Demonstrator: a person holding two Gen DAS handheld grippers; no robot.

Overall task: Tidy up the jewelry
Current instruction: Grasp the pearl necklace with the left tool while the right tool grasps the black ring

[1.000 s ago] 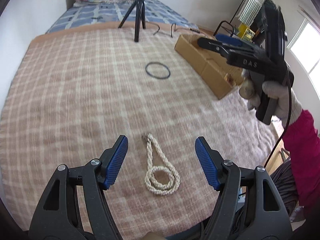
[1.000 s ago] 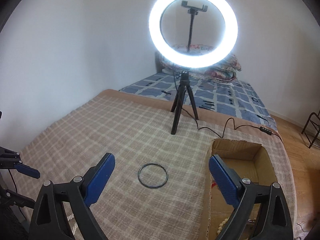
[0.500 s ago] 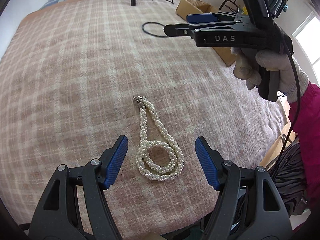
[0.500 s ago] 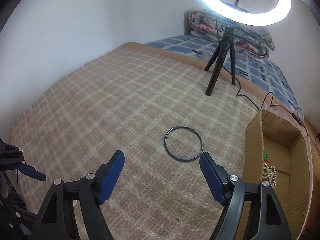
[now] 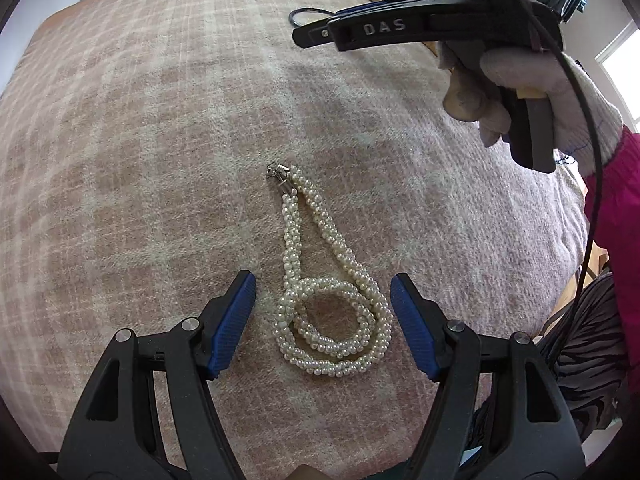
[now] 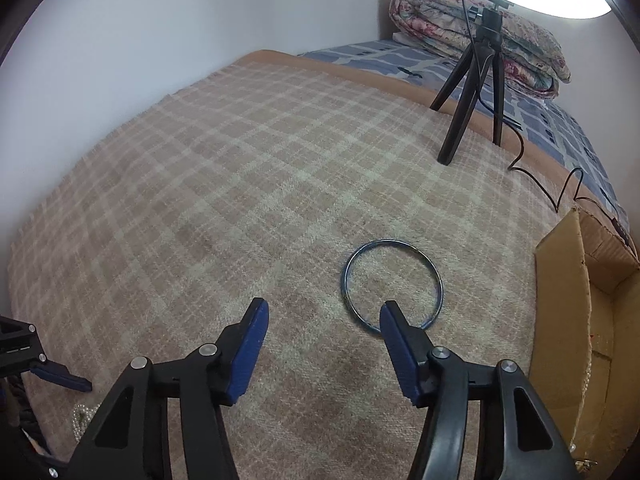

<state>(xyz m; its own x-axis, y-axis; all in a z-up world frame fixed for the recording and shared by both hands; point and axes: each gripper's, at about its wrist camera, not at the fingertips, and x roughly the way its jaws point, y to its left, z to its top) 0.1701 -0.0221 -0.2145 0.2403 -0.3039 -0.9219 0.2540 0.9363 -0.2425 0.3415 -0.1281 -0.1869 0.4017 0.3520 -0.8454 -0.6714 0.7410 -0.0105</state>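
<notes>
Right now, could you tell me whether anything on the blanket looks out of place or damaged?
Nothing looks damaged. Two pieces lie loose outside the cardboard box: the pearl necklace, coiled between the left gripper's open jaws, and the dark bangle, its near rim by the right gripper's finger.

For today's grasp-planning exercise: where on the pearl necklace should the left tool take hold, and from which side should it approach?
Grip the coiled loop of the pearl necklace, coming straight down from above. It lies flat on the plaid blanket, and the coil stacks several strands between the open left tool, giving more bulk to pinch than the thin end by the clasp.
</notes>
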